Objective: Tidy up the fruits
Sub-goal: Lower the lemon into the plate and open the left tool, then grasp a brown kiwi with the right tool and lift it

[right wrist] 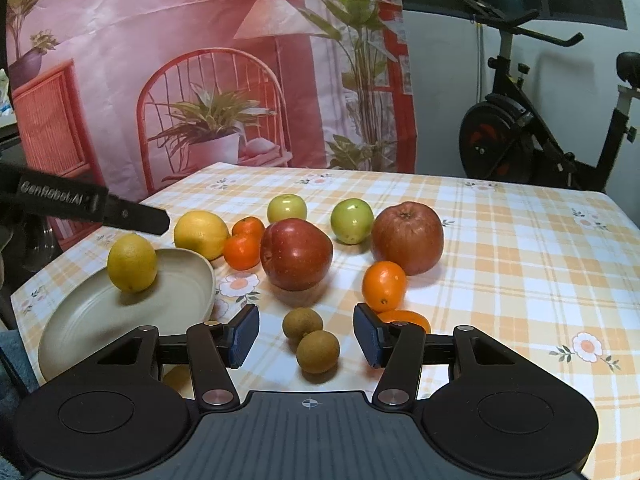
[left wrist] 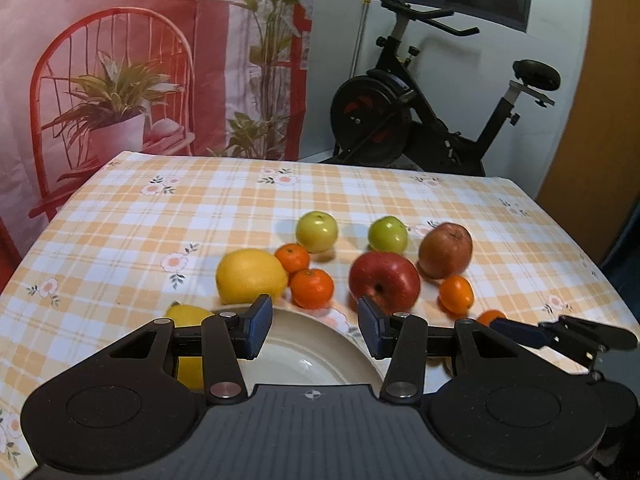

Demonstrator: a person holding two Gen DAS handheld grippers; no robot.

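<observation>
My left gripper point(left wrist: 314, 328) hangs open and empty over a cream plate point(left wrist: 320, 344). A lemon point(right wrist: 132, 263) lies in the plate point(right wrist: 100, 320) at its far rim. My right gripper point(right wrist: 306, 334) is open, with two brown kiwis point(right wrist: 318, 351) on the cloth between its fingers and the pads clear of them. Beyond lie a bigger lemon point(right wrist: 201, 234), two mandarins point(right wrist: 242, 252), a red apple point(right wrist: 296, 254), two green apples point(right wrist: 352, 221), a russet apple point(right wrist: 407, 237) and an orange point(right wrist: 384, 285). Another orange point(right wrist: 404, 318) is partly hidden behind the right finger.
The table has an orange checked cloth point(left wrist: 160, 220) with edges at the far side and right. A printed pink backdrop point(left wrist: 120, 60) hangs behind it, and an exercise bike point(left wrist: 420, 112) stands beyond the far right corner. The cloth's far half holds no objects.
</observation>
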